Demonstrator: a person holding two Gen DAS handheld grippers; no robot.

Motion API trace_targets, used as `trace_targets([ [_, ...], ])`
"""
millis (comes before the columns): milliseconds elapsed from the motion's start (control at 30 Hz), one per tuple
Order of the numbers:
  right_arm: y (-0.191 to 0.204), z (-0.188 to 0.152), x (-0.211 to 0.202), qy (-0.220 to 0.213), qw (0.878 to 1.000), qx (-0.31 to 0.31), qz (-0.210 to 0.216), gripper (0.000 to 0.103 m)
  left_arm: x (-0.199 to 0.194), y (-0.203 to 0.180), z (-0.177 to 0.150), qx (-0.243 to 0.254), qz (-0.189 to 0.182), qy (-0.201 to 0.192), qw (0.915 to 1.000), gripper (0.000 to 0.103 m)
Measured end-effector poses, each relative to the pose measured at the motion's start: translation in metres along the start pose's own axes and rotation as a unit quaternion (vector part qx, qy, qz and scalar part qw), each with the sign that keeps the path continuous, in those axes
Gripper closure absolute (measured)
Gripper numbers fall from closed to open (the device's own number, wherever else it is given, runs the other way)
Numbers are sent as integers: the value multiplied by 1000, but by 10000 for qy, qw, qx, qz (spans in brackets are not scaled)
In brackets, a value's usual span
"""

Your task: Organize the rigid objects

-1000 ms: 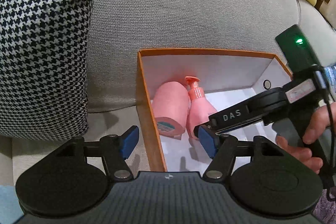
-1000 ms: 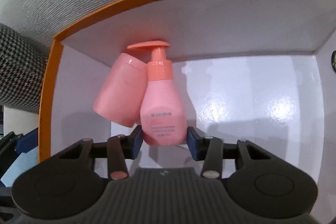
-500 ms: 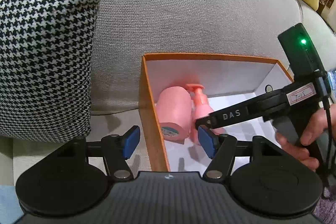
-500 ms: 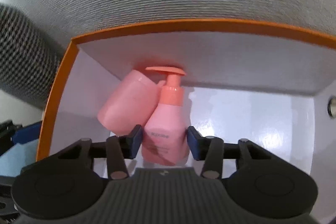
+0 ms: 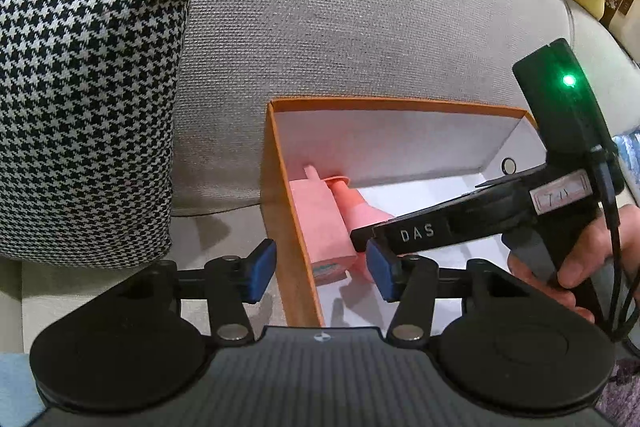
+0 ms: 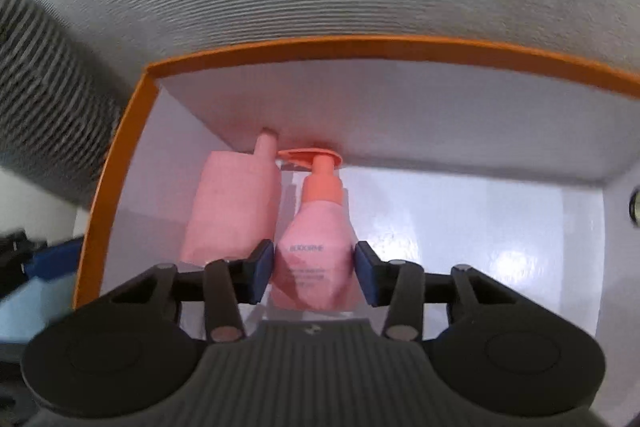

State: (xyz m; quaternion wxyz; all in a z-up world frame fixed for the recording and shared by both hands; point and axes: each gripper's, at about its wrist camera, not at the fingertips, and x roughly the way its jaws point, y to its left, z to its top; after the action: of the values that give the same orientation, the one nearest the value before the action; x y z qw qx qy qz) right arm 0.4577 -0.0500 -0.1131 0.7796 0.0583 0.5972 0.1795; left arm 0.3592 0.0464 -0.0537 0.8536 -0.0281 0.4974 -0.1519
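Your right gripper [image 6: 315, 273] has its jaws clamped on the pink pump bottle [image 6: 316, 247] inside the orange box [image 6: 120, 163], beside the pink container [image 6: 236, 207]. Your left gripper [image 5: 318, 275] has just been closing its jaws, which stand apart astride the box's left wall without pressing it.

Pink pump bottle [image 6: 318, 251] is lying in the orange-rimmed white box [image 6: 400, 107], coral pump head against the far wall. Second pink bottle [image 6: 234, 207] is laid alongside it, next to the box's left wall, nozzle at the far-left corner.

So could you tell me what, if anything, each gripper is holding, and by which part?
The right gripper holds the pink pump bottle by its lower body. The left gripper, just closing, holds nothing.
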Motion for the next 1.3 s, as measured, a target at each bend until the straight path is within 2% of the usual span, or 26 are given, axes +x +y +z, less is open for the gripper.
trace_targets([
  [100,-1,0,-4,-51,9999,-94,59,55,2,1,-6,1,-24,46,10000,42],
  [200,-8,-11,-20,-96,9992,-357,172,47,3,2,-11,4,-29,96,9999,42],
  [367,0,-13,-22,127,9942,-1026,294,46,1,2,-18,-17,-24,87,10000,42],
  [467,13,-25,-14,224,9853,-1686,130,48,-2,3,-17,-15,-17,91,10000,42],
  [567,22,-40,-9,199,9743,-2244,27,57,-5,5,-12,-36,-29,88,10000,42],
  [967,31,-51,-9,-175,9424,-3340,-50,63,5,4,-5,33,-30,167,9998,42],
  [1167,28,-49,-11,-158,9469,-3210,-118,63,7,3,-7,10,46,134,9999,42],
  [1300,30,-52,-24,-233,9512,-3075,-132,58,-10,-1,-11,-7,45,-46,10000,42],
])
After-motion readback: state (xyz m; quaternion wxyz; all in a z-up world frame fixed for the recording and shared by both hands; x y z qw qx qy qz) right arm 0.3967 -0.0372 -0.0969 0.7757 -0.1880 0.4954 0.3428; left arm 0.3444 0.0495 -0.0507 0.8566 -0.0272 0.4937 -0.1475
